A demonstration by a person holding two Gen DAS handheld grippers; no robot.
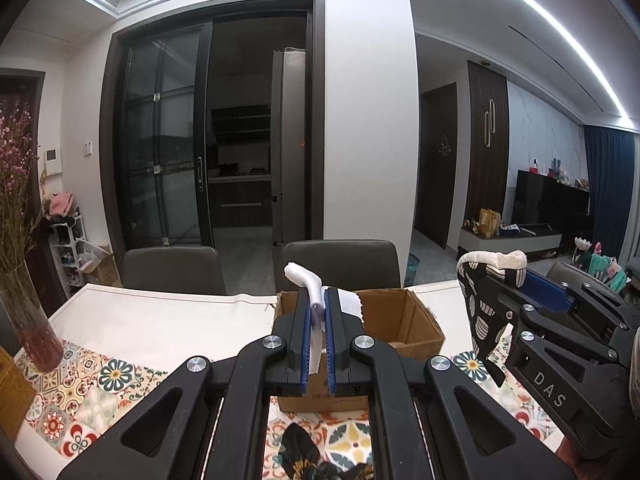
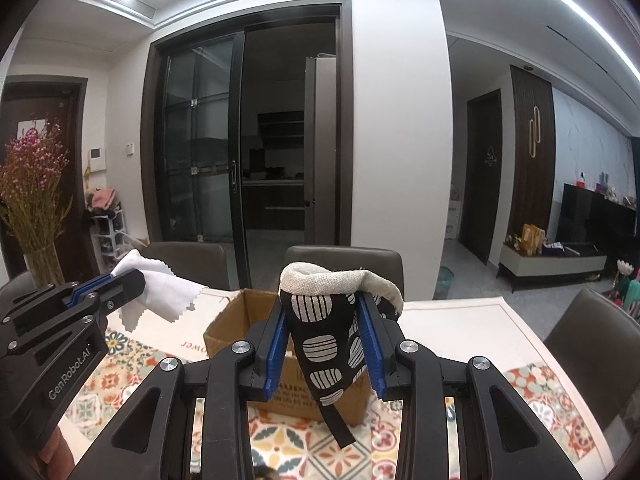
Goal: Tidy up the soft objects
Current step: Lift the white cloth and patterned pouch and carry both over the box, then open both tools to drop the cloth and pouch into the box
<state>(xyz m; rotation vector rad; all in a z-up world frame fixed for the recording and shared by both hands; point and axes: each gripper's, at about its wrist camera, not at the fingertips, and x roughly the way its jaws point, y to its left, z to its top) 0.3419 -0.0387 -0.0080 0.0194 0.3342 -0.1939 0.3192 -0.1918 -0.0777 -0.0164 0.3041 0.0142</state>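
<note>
Both tools are built alike: matte black plastic linkage arms with long slot-shaped cutouts, joined by round silver pivot bolts. The left gripper (image 1: 316, 316) carries two straight black fingers lined on their inner faces with ribbed blue pads (image 1: 305, 344). Its side, seen from the right wrist camera, bears white lettering reading "GenRobot.AI". The right gripper (image 2: 326, 340) has the same blue ribbed pads (image 2: 276, 354), small dark screws along its body, and "DAS" printed in pale letters on its flank.
</note>
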